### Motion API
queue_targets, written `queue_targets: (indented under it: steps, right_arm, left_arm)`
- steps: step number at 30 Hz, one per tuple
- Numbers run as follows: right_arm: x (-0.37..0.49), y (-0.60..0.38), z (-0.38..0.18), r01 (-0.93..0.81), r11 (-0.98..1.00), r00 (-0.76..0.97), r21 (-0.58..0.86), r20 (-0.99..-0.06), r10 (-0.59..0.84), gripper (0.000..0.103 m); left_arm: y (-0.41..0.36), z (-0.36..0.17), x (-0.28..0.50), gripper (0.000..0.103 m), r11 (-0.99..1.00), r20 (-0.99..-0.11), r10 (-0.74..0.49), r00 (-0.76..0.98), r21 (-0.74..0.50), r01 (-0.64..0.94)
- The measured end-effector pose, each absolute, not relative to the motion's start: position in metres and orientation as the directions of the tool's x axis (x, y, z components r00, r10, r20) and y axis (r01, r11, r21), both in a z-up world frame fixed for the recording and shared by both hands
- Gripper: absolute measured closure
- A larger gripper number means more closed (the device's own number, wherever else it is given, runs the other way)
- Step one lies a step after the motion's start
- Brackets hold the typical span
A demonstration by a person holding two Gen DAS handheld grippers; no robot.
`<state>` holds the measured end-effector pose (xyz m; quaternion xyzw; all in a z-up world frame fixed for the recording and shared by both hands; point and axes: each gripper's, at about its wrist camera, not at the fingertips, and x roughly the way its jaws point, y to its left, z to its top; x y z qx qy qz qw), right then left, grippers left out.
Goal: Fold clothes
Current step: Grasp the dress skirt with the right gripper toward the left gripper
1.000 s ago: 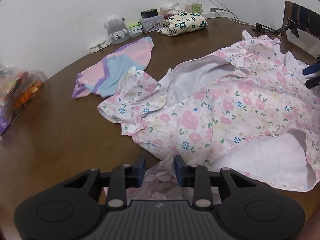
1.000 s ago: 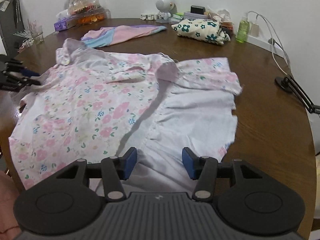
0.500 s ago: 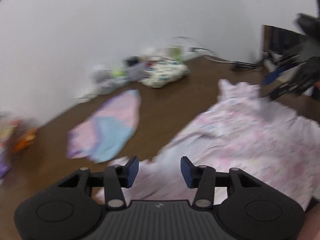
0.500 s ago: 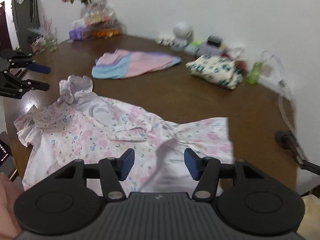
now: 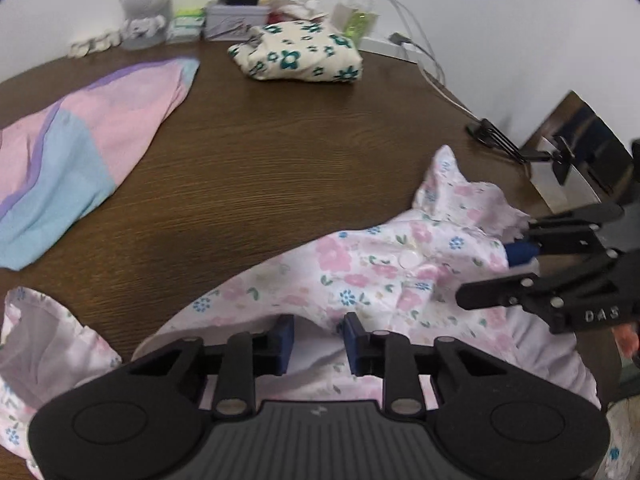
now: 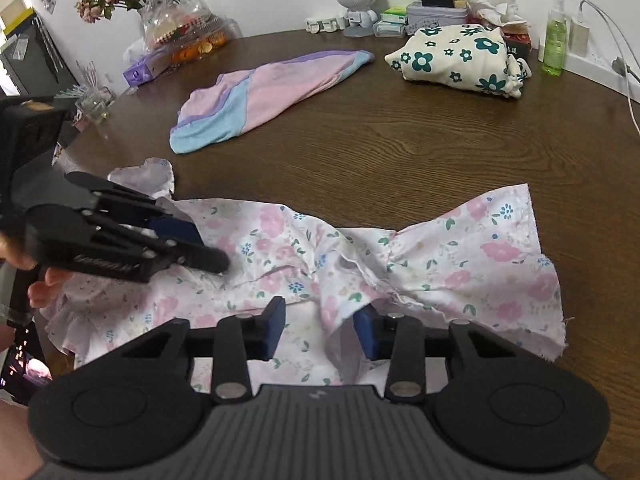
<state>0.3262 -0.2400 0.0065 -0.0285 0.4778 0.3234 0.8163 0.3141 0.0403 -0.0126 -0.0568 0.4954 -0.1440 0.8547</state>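
Observation:
A pink floral dress lies bunched along the near edge of the brown table, with its white lining showing. My left gripper is open low over the dress, with a fold of lining between its blue pads. The right gripper is open too, and a raised fold of the dress hangs between its fingers. Each gripper shows in the other's view: the right gripper rests on the ruffled end, and the left gripper lies on the other end, its jaws apart.
A pink, blue and purple garment lies flat further back. A folded cream garment with green flowers sits near the wall among a white robot figure, boxes, a green bottle and cables. A black clamp stand is at the right edge.
The spread dress has been gathered into a band at the near edge. Both grippers rose, then came down on it close together, and their jaws are narrower than half a second ago.

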Motion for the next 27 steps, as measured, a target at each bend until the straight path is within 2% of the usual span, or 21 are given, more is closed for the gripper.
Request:
queue_targets:
  steps: [6,7,8,9,10,12,14,21,23,24,26,27]
  right_arm:
    - [0.331,-0.235,0.007,-0.553,0.800,0.340,0.232,-0.814,0.471,0.073]
    - [0.332,-0.235,0.007,-0.553,0.802,0.341,0.228,-0.816,0.467,0.076]
    - [0.332,-0.234,0.007,-0.551,0.803,0.342,0.226,-0.817,0.465,0.078]
    - [0.333,-0.234,0.007,-0.550,0.804,0.343,0.227,-0.816,0.465,0.085]
    - [0.333,-0.234,0.007,-0.546,0.806,0.346,0.229,-0.814,0.466,0.093]
    - [0.334,-0.235,0.008,-0.539,0.808,0.356,0.237,-0.806,0.473,0.099]
    - [0.335,-0.236,0.013,-0.529,0.813,0.377,0.242,-0.792,0.481,0.099]
    - [0.348,-0.240,0.019,-0.466,0.837,0.430,0.288,-0.752,0.499,0.099]
    - [0.352,-0.237,0.011,-0.453,0.840,0.428,0.298,-0.754,0.499,0.097]
    - [0.354,-0.235,0.007,-0.447,0.843,0.427,0.300,-0.756,0.496,0.092]
    - [0.355,-0.234,0.001,-0.436,0.854,0.437,0.284,-0.763,0.477,0.072]
    - [0.354,-0.236,0.001,-0.432,0.854,0.442,0.291,-0.757,0.481,0.061]
  left_arm:
    - [0.040,-0.006,0.323,0.082,0.961,-0.833,-0.276,0.480,-0.232,0.149]
    - [0.039,-0.005,0.323,0.084,0.962,-0.832,-0.272,0.483,-0.231,0.144]
    - [0.037,-0.005,0.324,0.094,0.964,-0.832,-0.267,0.487,-0.225,0.144]
    - [0.035,-0.005,0.326,0.100,0.965,-0.832,-0.260,0.491,-0.216,0.146]
    - [0.033,-0.006,0.327,0.103,0.967,-0.831,-0.253,0.494,-0.207,0.148]
    - [0.029,-0.002,0.329,0.103,0.970,-0.823,-0.235,0.517,-0.168,0.173]
    - [0.028,0.005,0.331,0.103,0.973,-0.810,-0.219,0.544,-0.139,0.186]
    - [0.051,0.025,0.355,0.103,0.981,-0.765,-0.190,0.615,-0.169,0.093]
    - [0.055,0.018,0.363,0.103,0.978,-0.770,-0.199,0.606,-0.196,0.071]
    - [0.058,0.012,0.368,0.102,0.975,-0.777,-0.210,0.594,-0.215,0.063]
    - [0.060,0.011,0.361,0.089,0.977,-0.781,-0.205,0.590,-0.195,0.082]
    - [0.062,0.012,0.357,0.088,0.979,-0.781,-0.200,0.591,-0.178,0.095]
